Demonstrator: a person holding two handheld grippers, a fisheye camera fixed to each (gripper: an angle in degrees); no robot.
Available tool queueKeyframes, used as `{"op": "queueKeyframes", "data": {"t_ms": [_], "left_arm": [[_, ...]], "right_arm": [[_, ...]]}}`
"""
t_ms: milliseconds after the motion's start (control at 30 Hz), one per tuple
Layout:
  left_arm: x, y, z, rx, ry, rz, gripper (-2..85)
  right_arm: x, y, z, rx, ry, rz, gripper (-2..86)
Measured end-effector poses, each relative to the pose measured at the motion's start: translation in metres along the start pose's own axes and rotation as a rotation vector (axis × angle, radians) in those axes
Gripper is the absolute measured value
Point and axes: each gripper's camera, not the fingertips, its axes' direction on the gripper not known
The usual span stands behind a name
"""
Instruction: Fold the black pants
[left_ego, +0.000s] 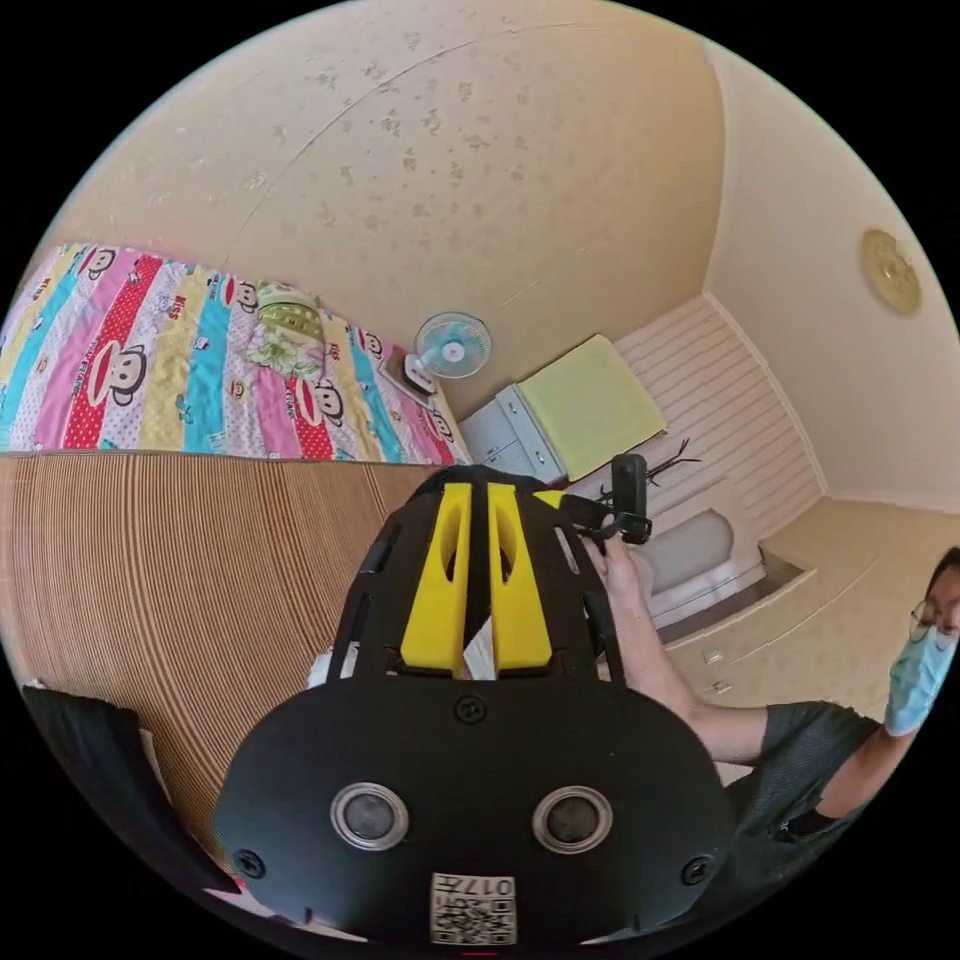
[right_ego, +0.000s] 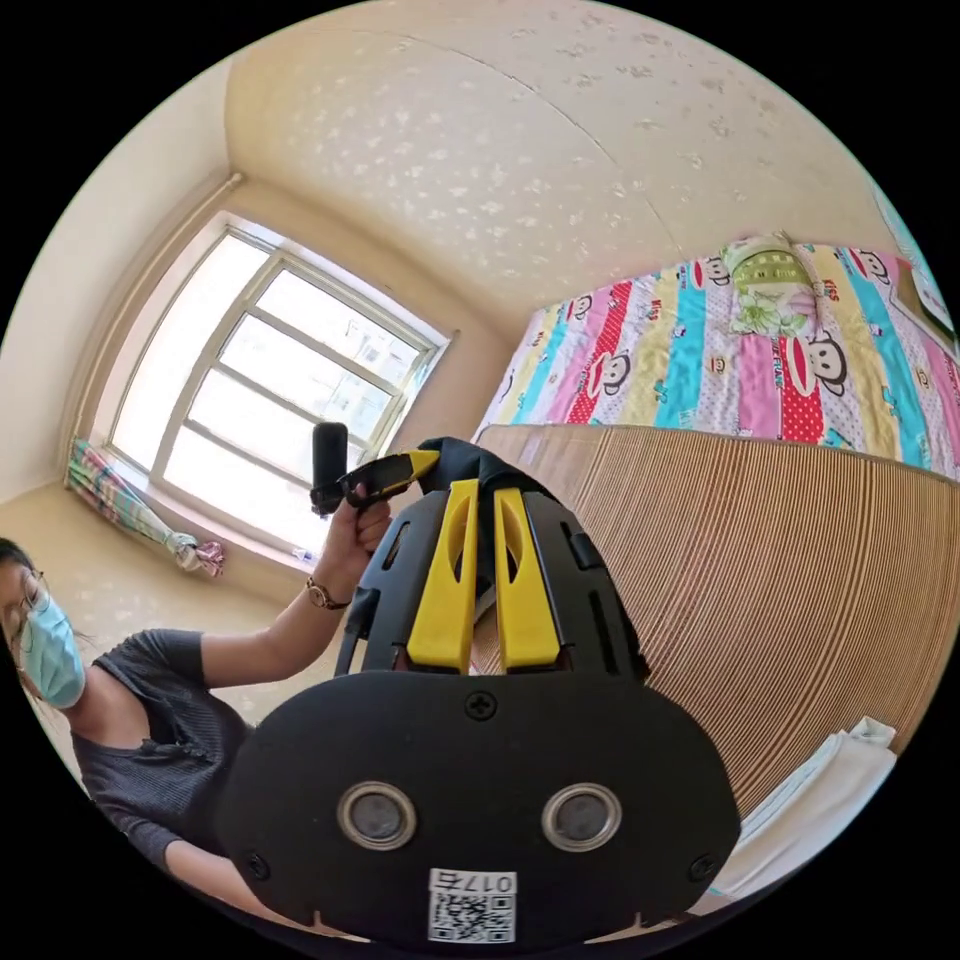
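Left gripper view, jaws: the left gripper (left_ego: 478, 500) is held raised, its yellow jaws drawn almost together. Dark material sits at the tips, but whether it is pinched cannot be told.
Left gripper view, pants: a strip of the black pants (left_ego: 85, 760) is seen at the lower left edge, against the ribbed wooden panel (left_ego: 180, 580), behind and to one side of the jaws.
Left gripper view, other hand: the right gripper (left_ego: 610, 510) is seen just beside the jaw tips, gripped in the person's hand (left_ego: 620, 570).
Right gripper view, jaws: the right gripper (right_ego: 480, 495) has its jaws closed to a narrow slit, and black cloth is bunched over the tips. It is judged to be gripped there.
Right gripper view, other hand: the left gripper (right_ego: 385, 478) is met tip to tip, just beside the bunched cloth.
Relation for the coming move: both jaws are judged equally near one gathered edge, and the long axis is presumed to hang away below them.
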Motion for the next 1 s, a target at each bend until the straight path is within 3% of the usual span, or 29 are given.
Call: {"op": "queueKeyframes", "data": {"t_ms": [233,367,500,733,1000], "left_arm": [[-0.088,0.085,0.088,-0.282,-0.172,-0.103,4.2],[-0.149,0.197,0.121,-0.427,-0.212,-0.353,5.1],[-0.199,0.265,0.108,-0.358,-0.160,-0.629,6.6],[-0.234,0.184,0.100,-0.264,-0.173,-0.550,11.8],[-0.291,0.079,0.137,-0.342,-0.276,-0.438,12.1]], "right_arm": [[0.105,0.100,0.114,-0.223,0.088,0.162,3.3],[0.170,0.198,0.166,-0.378,0.009,0.388,5.3],[0.212,0.236,0.171,-0.362,-0.180,0.499,7.6],[0.282,0.151,0.154,-0.263,-0.163,0.499,16.5],[0.350,0.078,0.179,-0.262,-0.175,0.465,17.2]]}}
